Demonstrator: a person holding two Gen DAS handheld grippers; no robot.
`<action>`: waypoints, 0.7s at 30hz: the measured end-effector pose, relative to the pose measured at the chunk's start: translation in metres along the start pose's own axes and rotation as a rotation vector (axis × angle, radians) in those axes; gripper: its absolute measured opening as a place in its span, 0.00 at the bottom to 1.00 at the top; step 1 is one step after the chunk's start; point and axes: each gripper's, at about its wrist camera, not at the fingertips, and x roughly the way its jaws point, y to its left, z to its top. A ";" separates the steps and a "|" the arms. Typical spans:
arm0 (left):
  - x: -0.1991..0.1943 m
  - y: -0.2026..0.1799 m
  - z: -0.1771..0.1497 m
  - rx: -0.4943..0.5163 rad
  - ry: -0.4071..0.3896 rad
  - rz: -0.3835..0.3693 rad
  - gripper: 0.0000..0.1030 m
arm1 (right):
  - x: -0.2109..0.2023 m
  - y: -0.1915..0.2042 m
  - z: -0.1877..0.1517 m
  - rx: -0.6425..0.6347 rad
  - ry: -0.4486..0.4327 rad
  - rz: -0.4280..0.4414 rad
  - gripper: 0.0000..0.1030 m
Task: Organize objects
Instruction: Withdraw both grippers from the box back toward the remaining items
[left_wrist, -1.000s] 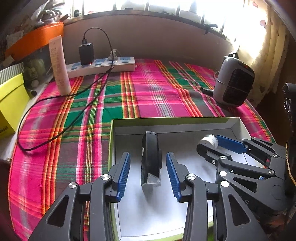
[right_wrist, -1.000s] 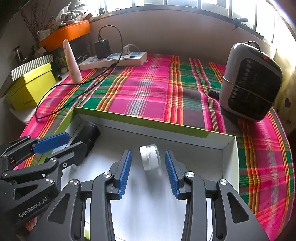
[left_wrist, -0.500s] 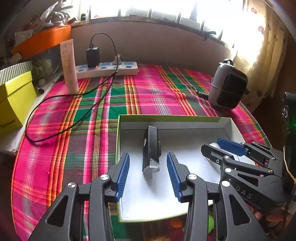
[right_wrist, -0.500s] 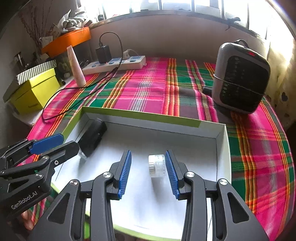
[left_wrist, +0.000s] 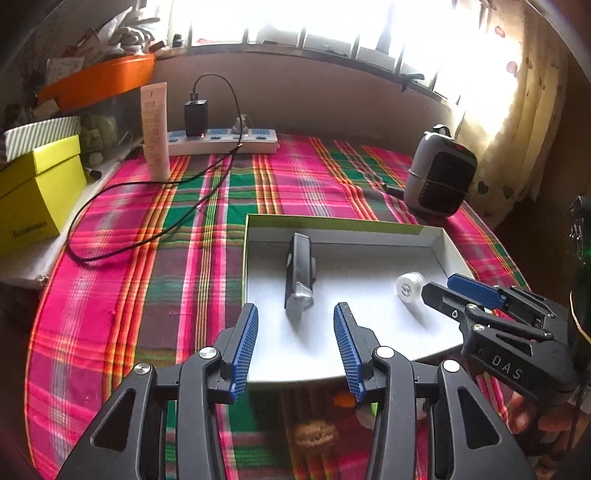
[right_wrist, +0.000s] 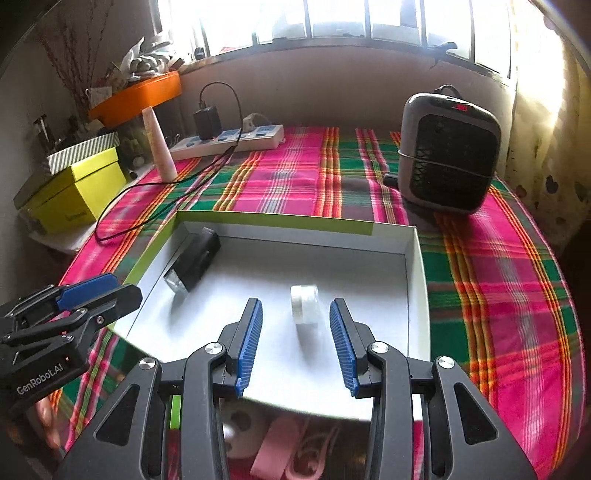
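A white open box with a green rim (left_wrist: 332, 223) lies on the plaid cloth. Inside it lie a black bike light (left_wrist: 299, 266) on the left and a small white jar (left_wrist: 408, 290) on its side at the right. My left gripper (left_wrist: 295, 308) stands open just short of the light's near end, touching nothing. My right gripper (right_wrist: 294, 302) is open too. The white jar (right_wrist: 304, 304) lies just ahead of its tips, untouched. In the right wrist view the black light (right_wrist: 194, 264) rests near the box's left wall (right_wrist: 155, 247), beyond the left gripper (right_wrist: 123, 286).
A white power strip (left_wrist: 221, 142) with a black charger and a looping cable runs along the back. A pale tube (left_wrist: 156, 131) stands beside it. A grey heater (right_wrist: 448, 158) sits at the right and yellow boxes (left_wrist: 37, 192) at the left. Small things lie below the near table edge.
Both grippers have drawn back and slightly up from the box. The light and the jar, earlier between the fingers, now lie ahead of the tips. The left jaws stand a little wider.
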 end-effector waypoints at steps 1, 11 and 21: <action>-0.003 0.000 -0.002 0.003 -0.004 -0.004 0.40 | -0.003 0.000 -0.002 -0.002 -0.006 -0.003 0.38; -0.019 0.011 -0.024 -0.030 0.004 -0.013 0.40 | -0.024 -0.007 -0.024 0.017 -0.027 -0.017 0.38; -0.026 0.020 -0.037 -0.053 0.008 -0.033 0.40 | -0.039 -0.010 -0.040 0.031 -0.039 -0.041 0.38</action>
